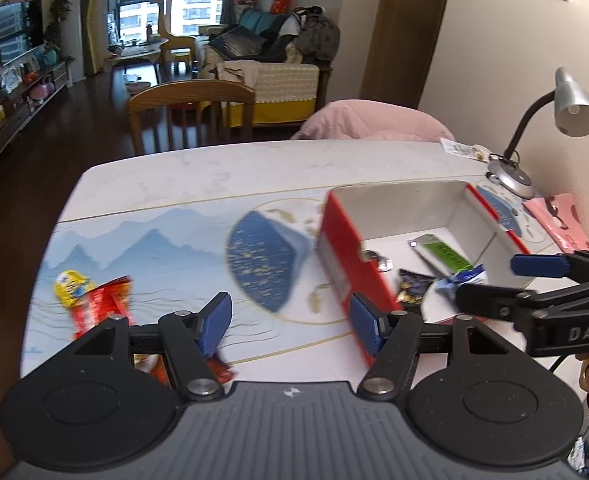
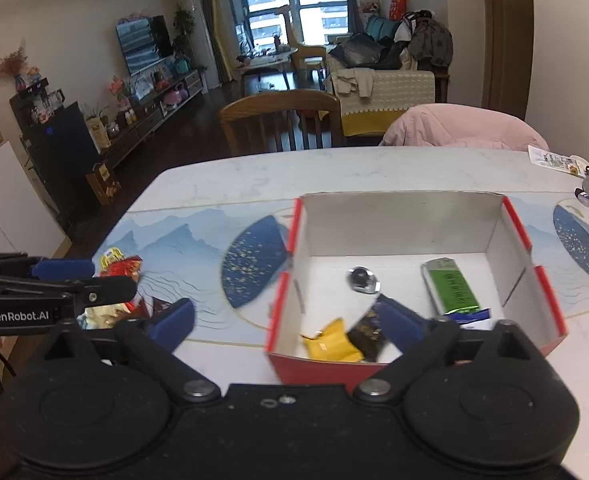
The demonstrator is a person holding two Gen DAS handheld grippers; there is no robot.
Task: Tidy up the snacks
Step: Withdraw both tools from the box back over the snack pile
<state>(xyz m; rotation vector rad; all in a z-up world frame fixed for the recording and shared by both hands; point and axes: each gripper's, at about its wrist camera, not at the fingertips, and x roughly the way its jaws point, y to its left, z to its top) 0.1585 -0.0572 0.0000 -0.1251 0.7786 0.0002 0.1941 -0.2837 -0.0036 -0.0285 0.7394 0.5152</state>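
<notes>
A red box with a white inside [image 1: 336, 248] [image 2: 410, 228] stands on the table. In it lie a green packet [image 2: 450, 286], a round silver snack [image 2: 362, 280], a yellow packet [image 2: 330, 344], a dark packet [image 2: 368, 334] and a blue-white wrapper [image 2: 472, 316]. Red and yellow snack packets [image 1: 90, 300] [image 2: 120, 270] lie on the mat to the left. My left gripper [image 1: 290, 322] is open and empty, above the table between the loose packets and the box. My right gripper [image 2: 290, 320] is open and empty over the box's near left corner.
A marble table with a blue mountain-print mat [image 1: 166, 244]. A silver desk lamp [image 1: 570, 104] and a pink bag [image 1: 558, 216] stand at the right. A wooden chair [image 2: 278, 120] and a chair draped in pink [image 2: 466, 128] are at the far edge.
</notes>
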